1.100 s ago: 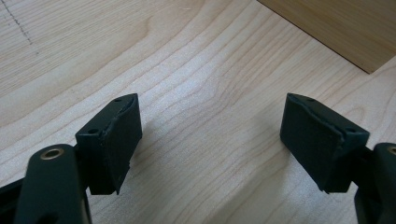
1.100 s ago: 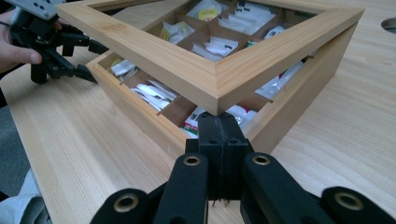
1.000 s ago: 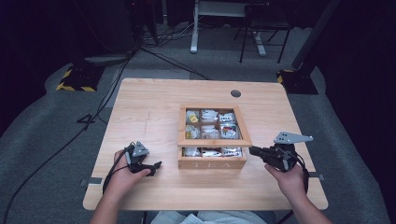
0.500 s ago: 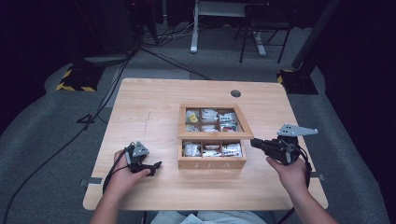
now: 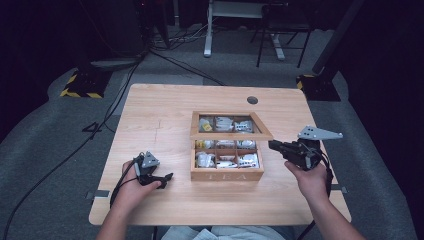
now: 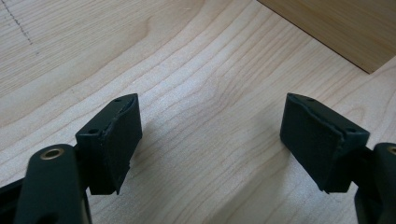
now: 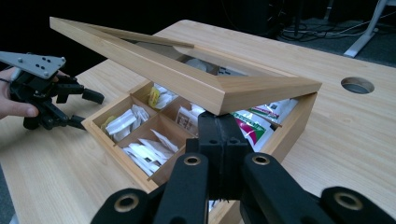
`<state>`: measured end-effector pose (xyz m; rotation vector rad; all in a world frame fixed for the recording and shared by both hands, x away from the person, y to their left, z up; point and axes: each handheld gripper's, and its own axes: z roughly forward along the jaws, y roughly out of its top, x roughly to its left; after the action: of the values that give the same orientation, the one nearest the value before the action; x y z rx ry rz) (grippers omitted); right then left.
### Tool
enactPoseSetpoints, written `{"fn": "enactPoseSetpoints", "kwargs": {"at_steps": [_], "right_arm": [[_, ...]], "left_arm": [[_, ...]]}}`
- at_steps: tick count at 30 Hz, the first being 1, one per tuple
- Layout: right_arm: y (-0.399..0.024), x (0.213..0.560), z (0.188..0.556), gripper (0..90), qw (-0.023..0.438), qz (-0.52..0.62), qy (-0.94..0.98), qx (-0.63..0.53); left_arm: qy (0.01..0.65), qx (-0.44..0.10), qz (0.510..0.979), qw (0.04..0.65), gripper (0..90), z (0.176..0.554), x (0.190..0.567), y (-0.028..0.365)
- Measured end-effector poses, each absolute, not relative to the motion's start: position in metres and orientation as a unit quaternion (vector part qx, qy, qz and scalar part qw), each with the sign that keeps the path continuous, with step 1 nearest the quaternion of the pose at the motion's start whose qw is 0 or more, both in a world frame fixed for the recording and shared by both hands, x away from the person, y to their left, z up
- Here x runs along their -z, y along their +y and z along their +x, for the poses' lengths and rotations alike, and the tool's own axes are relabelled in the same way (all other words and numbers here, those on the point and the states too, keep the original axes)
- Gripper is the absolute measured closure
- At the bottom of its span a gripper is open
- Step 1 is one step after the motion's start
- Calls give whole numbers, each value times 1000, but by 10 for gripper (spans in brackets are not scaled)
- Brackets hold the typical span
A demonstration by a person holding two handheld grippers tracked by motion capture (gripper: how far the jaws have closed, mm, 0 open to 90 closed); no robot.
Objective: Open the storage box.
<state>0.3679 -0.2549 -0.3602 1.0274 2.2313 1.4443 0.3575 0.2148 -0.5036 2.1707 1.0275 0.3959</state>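
The right hand-held gripper [image 7: 219, 135], jaws clenched together, pushes up under the right edge of the tea box's glazed lid [image 7: 187, 77], part-raised and hinged along the far side. The tea box [image 5: 226, 174] sits centre-worktop, left of that gripper. The left hand-held gripper [image 5: 159, 177] rests released, near-left, on bare worktop [image 5: 165, 115].

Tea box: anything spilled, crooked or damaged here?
Nothing spilled or broken. The tea box sits square on the table, its lid half raised on the shut right claw. Packets lie in their compartments.
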Motion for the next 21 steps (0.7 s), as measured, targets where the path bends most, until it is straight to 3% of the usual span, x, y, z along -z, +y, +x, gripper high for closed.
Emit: {"fn": "enactPoseSetpoints", "kwargs": {"at_steps": [21], "right_arm": [[-249, 340, 390, 898, 142, 359, 765, -515]], "left_arm": [[396, -153, 837, 345, 214, 357, 503, 215]]}}
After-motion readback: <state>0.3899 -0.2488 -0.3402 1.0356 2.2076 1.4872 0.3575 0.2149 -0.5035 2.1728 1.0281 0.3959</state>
